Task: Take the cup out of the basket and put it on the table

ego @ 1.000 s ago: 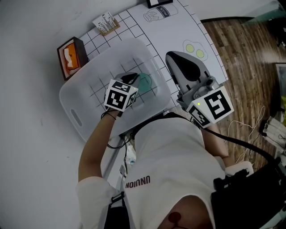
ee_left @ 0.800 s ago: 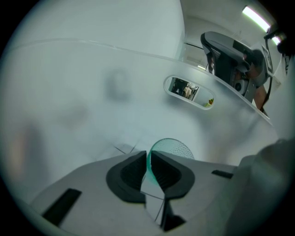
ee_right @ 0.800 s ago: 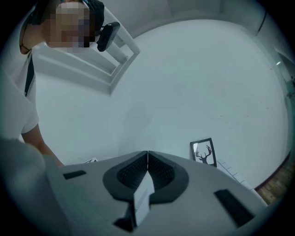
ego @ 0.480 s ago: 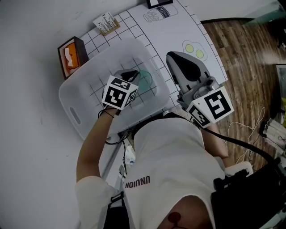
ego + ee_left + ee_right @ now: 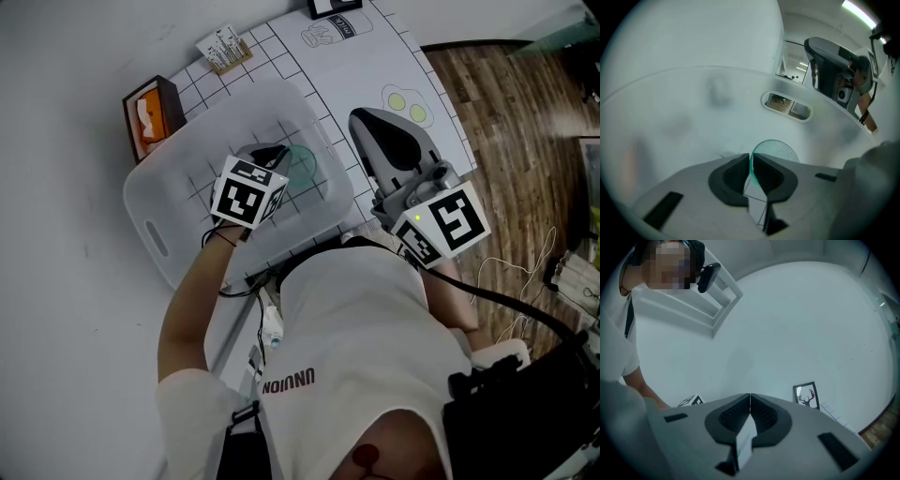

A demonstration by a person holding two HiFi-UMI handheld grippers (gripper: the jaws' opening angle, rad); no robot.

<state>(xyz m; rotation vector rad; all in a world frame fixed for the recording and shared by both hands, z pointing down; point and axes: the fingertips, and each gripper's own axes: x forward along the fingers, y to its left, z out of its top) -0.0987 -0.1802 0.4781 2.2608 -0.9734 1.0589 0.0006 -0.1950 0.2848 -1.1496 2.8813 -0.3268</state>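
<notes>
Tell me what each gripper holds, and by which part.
Left gripper pinches the green cup by its rim wall, inside the basket. Right gripper: shut, empty.

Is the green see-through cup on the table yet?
No, the green see-through cup sits inside the white plastic basket, pinched by the left gripper.

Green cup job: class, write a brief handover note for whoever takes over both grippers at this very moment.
Left gripper: shut on the thin wall of the translucent green plastic cup, inside the translucent white plastic basket.
Right gripper: shut, empty, held to the right of the basket.
Done: cup gripped.
Left to do: lift the cup out of the basket and set it on the white gridded table.
</notes>
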